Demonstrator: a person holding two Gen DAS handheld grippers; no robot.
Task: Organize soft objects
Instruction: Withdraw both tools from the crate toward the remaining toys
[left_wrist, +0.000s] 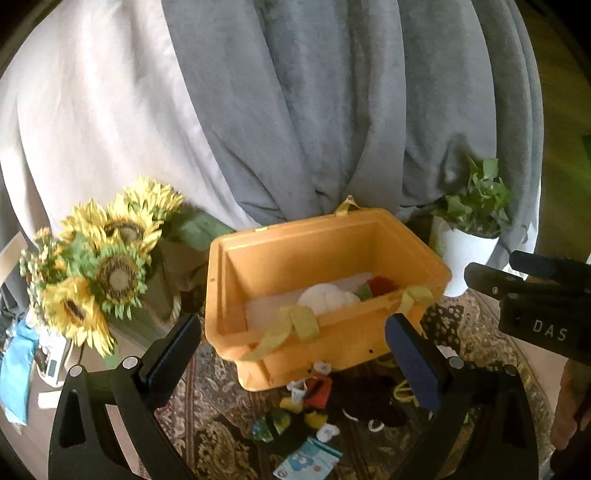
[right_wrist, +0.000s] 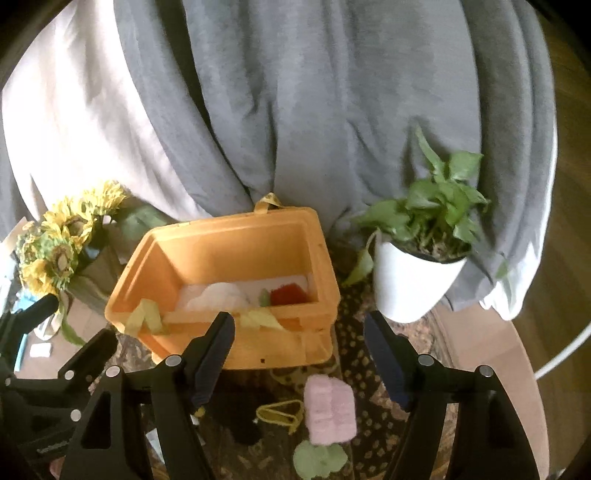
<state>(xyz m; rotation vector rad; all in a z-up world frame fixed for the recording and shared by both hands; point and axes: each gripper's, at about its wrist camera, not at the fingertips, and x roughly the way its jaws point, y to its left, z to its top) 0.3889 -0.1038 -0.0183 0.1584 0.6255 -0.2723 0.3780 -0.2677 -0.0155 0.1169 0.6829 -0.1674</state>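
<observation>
An orange box (left_wrist: 314, 258) stands open on a patterned rug, with yellow straps over its near rim. Inside lie a white plush (left_wrist: 328, 297) and a red soft item (left_wrist: 382, 285). My left gripper (left_wrist: 291, 347) hovers open before the box, nothing between its fingers. Below it on the rug lies a plush mouse toy (left_wrist: 316, 393) in black, red and yellow. My right gripper (right_wrist: 299, 336) is open too, just right of the box's (right_wrist: 229, 251) near corner. A pink fluffy item (right_wrist: 330, 411) lies on the rug below its jaws, with a green soft piece (right_wrist: 319, 459) closer in.
Artificial sunflowers (left_wrist: 99, 266) stand left of the box and a potted plant (right_wrist: 410, 280) in a white pot stands right of it. Grey and white draped fabric (left_wrist: 295, 110) hangs behind. A small printed packet (left_wrist: 310, 459) and a yellow cord (right_wrist: 277, 411) lie on the rug.
</observation>
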